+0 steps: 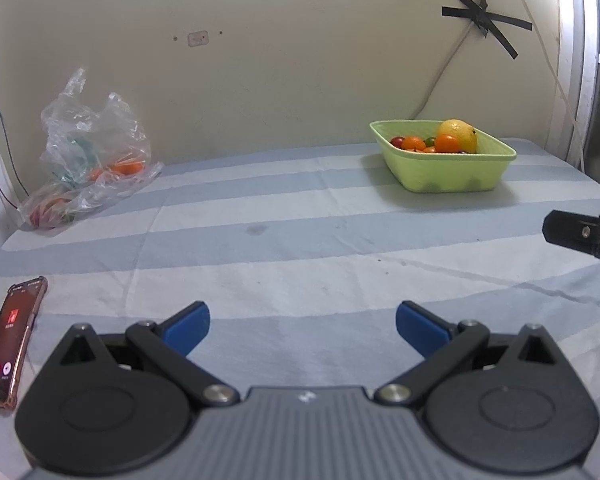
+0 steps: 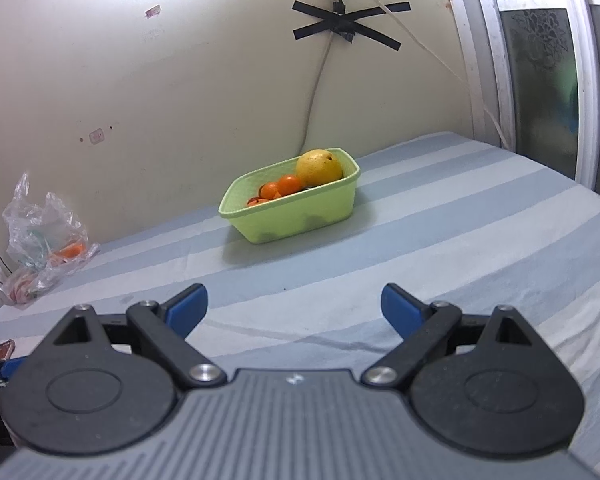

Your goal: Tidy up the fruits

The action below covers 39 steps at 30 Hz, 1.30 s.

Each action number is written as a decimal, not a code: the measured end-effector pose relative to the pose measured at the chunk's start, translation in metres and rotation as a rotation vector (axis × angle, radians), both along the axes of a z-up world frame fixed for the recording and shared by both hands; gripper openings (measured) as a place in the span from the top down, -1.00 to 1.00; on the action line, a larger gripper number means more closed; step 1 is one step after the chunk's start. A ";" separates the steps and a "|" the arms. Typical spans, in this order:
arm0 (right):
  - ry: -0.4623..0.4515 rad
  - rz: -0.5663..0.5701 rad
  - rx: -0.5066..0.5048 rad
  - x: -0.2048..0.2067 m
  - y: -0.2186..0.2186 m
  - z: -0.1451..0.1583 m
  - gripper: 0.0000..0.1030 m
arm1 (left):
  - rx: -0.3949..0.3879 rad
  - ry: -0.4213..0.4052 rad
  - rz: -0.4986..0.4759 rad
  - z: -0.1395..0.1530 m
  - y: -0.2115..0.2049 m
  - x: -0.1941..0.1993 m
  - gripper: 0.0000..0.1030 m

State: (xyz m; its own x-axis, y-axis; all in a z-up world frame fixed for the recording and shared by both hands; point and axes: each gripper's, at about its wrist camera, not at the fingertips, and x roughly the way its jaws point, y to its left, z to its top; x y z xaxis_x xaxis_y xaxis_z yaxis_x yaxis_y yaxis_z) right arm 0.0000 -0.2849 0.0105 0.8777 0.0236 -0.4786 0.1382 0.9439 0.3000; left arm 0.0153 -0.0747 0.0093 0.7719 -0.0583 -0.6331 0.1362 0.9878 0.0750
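A light green basket stands on the striped cloth near the wall. It holds a big yellow fruit, small oranges and a few red and green pieces. A crumpled clear plastic bag with an orange fruit inside lies at the far left by the wall. My left gripper is open over bare cloth, well short of both. My right gripper is open too, nothing between its blue pads, the basket ahead.
A phone with a lit screen lies on the cloth at the near left. White cables run down the wall from a taped socket behind the basket. A window frame bounds the right side. The right gripper's black finger shows at the left view's right edge.
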 end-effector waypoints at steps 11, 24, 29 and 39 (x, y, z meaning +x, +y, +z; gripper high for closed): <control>-0.014 -0.012 0.020 -0.003 0.000 0.003 -0.86 | -0.021 0.007 -0.002 0.004 0.004 0.003 -1.00; 0.015 0.022 0.032 -0.002 -0.001 -0.001 -0.86 | 0.006 0.020 -0.008 0.001 -0.002 0.001 -1.00; 0.021 0.018 0.044 -0.001 -0.004 -0.002 -0.86 | 0.010 0.028 -0.006 0.000 -0.004 0.002 -1.00; 0.026 0.016 0.051 -0.002 -0.006 -0.005 -0.86 | 0.023 0.013 0.027 0.000 -0.003 0.002 -1.00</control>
State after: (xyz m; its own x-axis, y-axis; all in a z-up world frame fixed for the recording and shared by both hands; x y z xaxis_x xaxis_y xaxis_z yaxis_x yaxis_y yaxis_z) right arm -0.0015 -0.2913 0.0053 0.8644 0.0626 -0.4989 0.1312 0.9297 0.3441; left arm 0.0172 -0.0773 0.0092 0.7645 -0.0224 -0.6442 0.1103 0.9892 0.0964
